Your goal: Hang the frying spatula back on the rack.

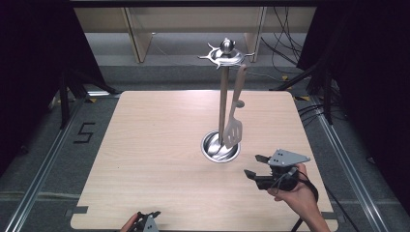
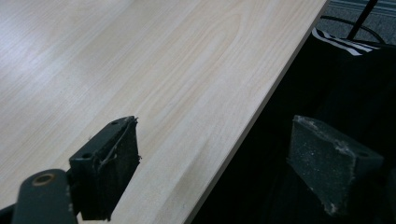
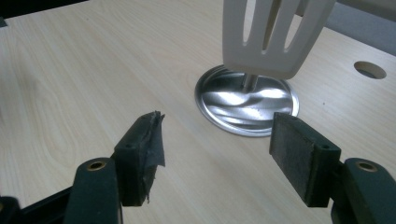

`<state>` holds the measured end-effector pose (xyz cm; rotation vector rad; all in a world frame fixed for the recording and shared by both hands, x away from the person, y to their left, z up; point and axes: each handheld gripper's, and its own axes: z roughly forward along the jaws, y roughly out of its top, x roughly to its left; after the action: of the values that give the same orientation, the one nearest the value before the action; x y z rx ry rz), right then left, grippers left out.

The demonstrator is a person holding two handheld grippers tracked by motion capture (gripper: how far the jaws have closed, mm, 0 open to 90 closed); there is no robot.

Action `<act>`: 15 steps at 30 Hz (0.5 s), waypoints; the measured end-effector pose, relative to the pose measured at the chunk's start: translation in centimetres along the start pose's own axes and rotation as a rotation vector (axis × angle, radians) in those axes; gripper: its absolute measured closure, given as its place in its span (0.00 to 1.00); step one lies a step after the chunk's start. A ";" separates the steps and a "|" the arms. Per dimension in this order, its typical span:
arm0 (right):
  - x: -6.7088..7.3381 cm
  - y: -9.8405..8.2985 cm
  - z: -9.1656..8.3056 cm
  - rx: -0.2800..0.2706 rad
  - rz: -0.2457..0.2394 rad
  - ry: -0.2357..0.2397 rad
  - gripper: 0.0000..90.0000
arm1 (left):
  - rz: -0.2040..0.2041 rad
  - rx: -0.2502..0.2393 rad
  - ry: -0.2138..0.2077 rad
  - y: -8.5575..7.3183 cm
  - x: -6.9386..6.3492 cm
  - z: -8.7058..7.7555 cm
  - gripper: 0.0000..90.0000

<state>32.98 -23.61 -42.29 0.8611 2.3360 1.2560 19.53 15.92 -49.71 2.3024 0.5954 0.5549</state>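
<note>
Black jaws of the right gripper (image 3: 215, 154) rise from the bottom of the right gripper view, their rubbery pads standing wide with nothing but bare wood between them; the left pad's facing is frayed and peeling at its tip. Just beyond them, in the upper middle of that frame, hangs the slotted spatula (image 3: 275, 35), a pale, smooth, flat blade with long rounded slots, its lower edge above the dished, mirror-bright round base (image 3: 219, 100) of the metal utensil stand (image 1: 223, 101). In the high view, right of centre, the spatula hangs from the stand's hooked crown beside the slim upright pole. At the lower edge of that view, the left gripper (image 2: 212, 163) holds its scuffed pads wide apart over the table (image 2: 140, 56) edge, light wood-grain laminate.
</note>
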 end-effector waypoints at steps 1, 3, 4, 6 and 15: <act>-0.1 -0.1 0.1 0.007 -0.016 0.012 0.40 | -0.004 -0.002 -0.003 0.0 -0.1 0.0 0.17; 0.2 -0.3 0.1 0.006 -0.009 0.007 0.40 | 0.005 0.000 0.004 0.0 0.0 0.0 0.17; 0.1 -0.3 0.2 0.002 -0.022 0.010 0.40 | 0.003 0.000 0.004 0.0 -0.1 0.0 0.17; 0.2 -0.6 0.3 0.010 -0.022 0.011 0.39 | 0.000 0.000 0.002 0.0 -0.1 0.0 0.17; 0.3 -1.6 0.4 0.038 0.002 0.021 0.39 | 0.005 0.001 0.005 0.0 -0.1 0.1 0.17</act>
<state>32.42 -23.84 -43.82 0.8669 2.3837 1.2306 19.50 15.84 -49.76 2.3048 0.5920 0.5628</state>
